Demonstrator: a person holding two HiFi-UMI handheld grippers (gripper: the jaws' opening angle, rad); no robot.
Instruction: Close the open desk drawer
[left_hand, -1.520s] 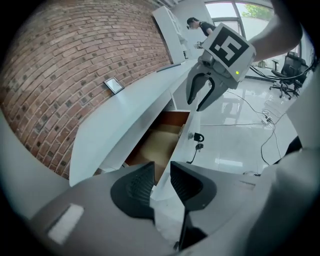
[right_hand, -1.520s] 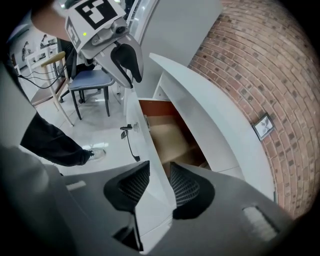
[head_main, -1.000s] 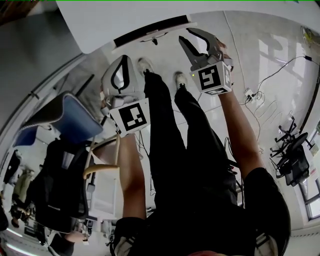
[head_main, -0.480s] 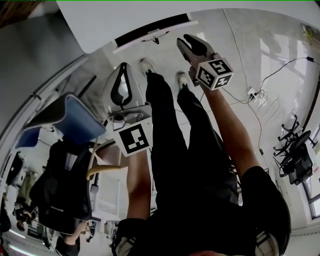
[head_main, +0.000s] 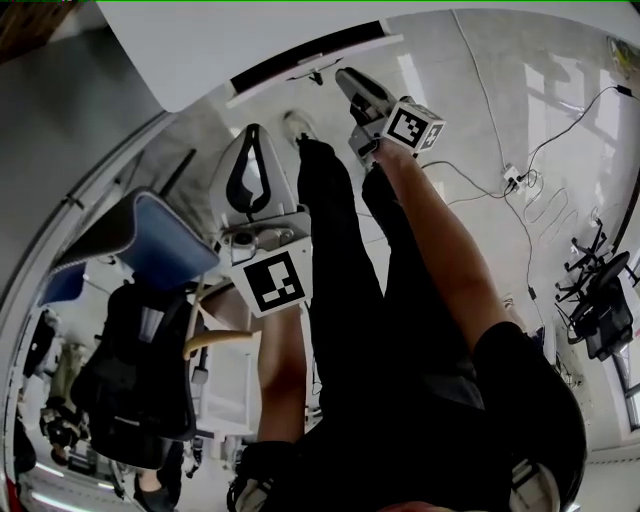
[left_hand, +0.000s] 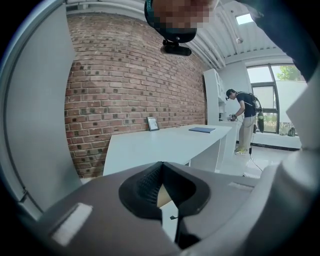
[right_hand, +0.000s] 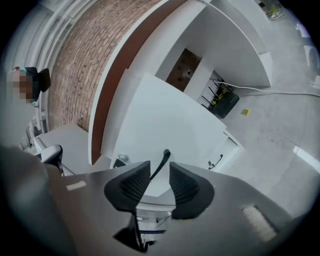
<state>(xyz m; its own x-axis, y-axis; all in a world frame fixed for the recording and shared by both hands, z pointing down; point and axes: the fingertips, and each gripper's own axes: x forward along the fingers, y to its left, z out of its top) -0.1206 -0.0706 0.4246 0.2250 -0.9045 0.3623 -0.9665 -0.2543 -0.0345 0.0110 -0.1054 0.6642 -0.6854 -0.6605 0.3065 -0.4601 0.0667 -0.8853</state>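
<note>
Just ahead of the right gripper (head_main: 352, 85), the open drawer (head_main: 330, 50) projects from the counter (head_main: 200, 40). Right fingers stand apart and hold nothing; the thin handle (right_hand: 163, 160) lines up with their gap, untouched. Left gripper (left_hand: 161, 170): fingers closed, empty. The drawer is probably rigid and free-sliding; push its flat front squarely.
</note>
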